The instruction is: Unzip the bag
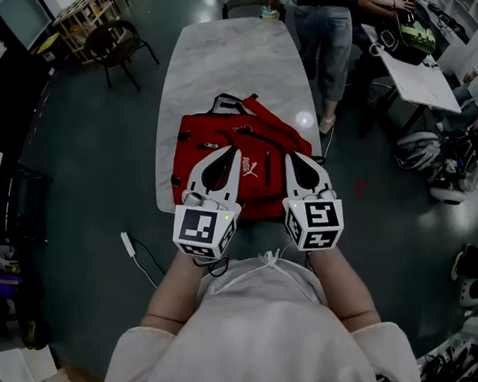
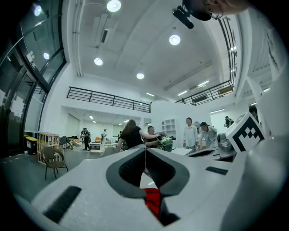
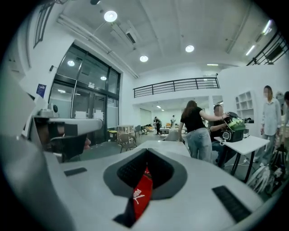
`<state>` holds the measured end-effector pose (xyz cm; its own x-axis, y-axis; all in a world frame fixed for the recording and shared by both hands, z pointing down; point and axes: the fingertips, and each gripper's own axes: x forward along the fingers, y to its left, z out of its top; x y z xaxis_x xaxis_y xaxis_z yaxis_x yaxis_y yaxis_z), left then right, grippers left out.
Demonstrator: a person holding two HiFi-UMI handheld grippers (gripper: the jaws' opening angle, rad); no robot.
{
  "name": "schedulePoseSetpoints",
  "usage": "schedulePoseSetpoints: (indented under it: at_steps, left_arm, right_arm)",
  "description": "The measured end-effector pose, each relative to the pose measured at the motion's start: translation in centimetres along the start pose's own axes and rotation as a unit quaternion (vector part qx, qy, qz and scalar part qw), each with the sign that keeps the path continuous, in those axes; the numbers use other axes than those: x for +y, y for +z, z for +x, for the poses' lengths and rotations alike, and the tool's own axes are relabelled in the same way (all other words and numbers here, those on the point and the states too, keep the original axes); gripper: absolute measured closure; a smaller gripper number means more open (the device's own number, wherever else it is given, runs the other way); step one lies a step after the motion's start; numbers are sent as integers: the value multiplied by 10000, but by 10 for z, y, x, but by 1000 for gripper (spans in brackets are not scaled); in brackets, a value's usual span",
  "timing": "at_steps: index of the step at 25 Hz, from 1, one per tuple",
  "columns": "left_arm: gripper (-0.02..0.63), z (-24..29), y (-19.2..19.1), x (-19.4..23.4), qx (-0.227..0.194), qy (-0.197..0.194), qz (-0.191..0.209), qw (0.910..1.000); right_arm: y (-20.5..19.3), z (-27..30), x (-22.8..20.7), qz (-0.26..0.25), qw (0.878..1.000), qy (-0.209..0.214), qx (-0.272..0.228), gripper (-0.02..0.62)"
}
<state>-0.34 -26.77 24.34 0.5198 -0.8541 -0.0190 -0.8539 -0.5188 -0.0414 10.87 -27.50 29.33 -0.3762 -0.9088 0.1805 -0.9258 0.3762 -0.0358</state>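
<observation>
A red backpack [image 1: 200, 140] with black straps lies flat on the near end of a white marble table [image 1: 231, 56]. Both grippers rest over its near half, side by side. My left gripper [image 1: 232, 151] [image 2: 145, 153] has its jaws together, and red fabric [image 2: 152, 198] shows only low in the gap behind the tips. My right gripper [image 1: 292, 157] [image 3: 145, 168] is shut on a strip of the bag's red fabric [image 3: 141, 194] with a white logo, which runs from the tips back between the jaws. The zipper pull is hidden.
A person [image 1: 325, 38] stands at the table's far right corner, and others sit at a white desk [image 1: 423, 80] to the right. A chair [image 1: 119, 46] stands to the far left. A white cable [image 1: 130, 248] lies on the dark floor near my left side.
</observation>
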Motion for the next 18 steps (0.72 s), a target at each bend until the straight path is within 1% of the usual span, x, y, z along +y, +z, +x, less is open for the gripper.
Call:
schedulePoseSetpoints:
  at_steps: [10, 18]
  left_arm:
    - [586, 0, -3, -2, 4, 34, -120, 9999]
    - [586, 0, -6, -7, 29, 28, -130, 9999]
  right_arm:
    - [-2, -3, 6, -89, 9999, 93, 37, 568]
    - [-4, -6, 8, -79, 9998, 166, 23, 568]
